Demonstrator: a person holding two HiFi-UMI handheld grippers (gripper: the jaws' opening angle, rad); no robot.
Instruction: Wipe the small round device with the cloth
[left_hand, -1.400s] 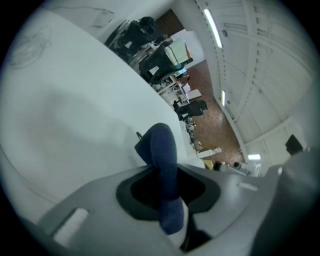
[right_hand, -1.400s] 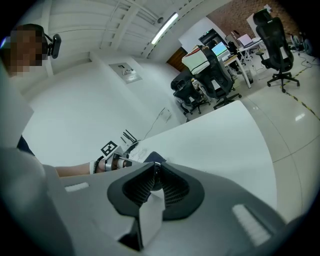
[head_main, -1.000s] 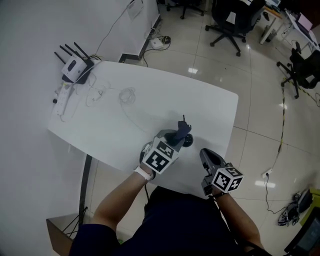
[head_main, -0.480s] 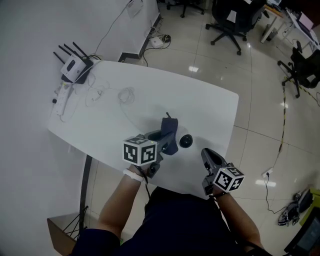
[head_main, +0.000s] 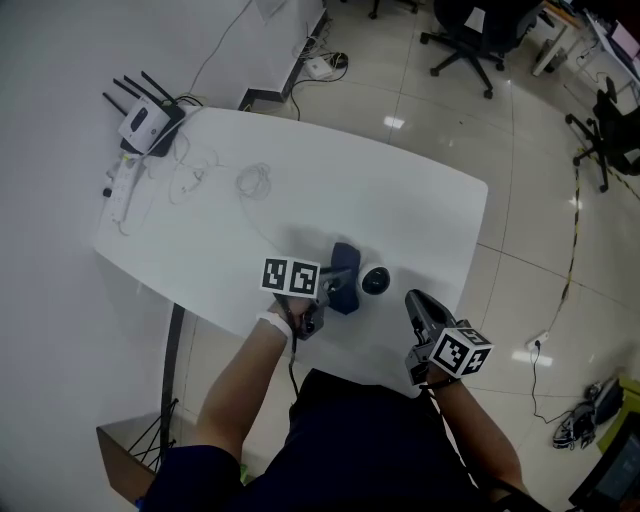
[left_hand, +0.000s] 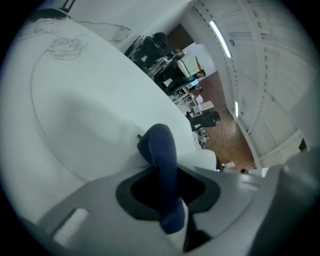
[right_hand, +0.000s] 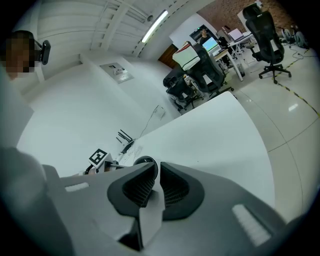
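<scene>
A dark blue cloth (head_main: 345, 272) rests on the white table (head_main: 400, 200), just left of the small round black device (head_main: 375, 282). My left gripper (head_main: 328, 284) is shut on the cloth, its marker cube turned up. In the left gripper view the cloth (left_hand: 162, 150) stands folded between the jaws of the left gripper (left_hand: 165, 182) and curls over onto the table. My right gripper (head_main: 416, 302) hovers at the table's near edge, right of the device, shut and empty. In the right gripper view the device (right_hand: 145, 161) peeks out just past the jaws of the right gripper (right_hand: 156, 175).
A router with antennas (head_main: 148, 122), a power strip (head_main: 118, 190) and a loose coil of thin cable (head_main: 253, 180) lie at the table's far left. Office chairs (head_main: 470, 20) stand on the tiled floor beyond. The person's arms and dark clothing fill the bottom of the head view.
The left gripper rolled over and came down with the cloth, from above the device to the table just left of it. The right gripper has barely moved.
</scene>
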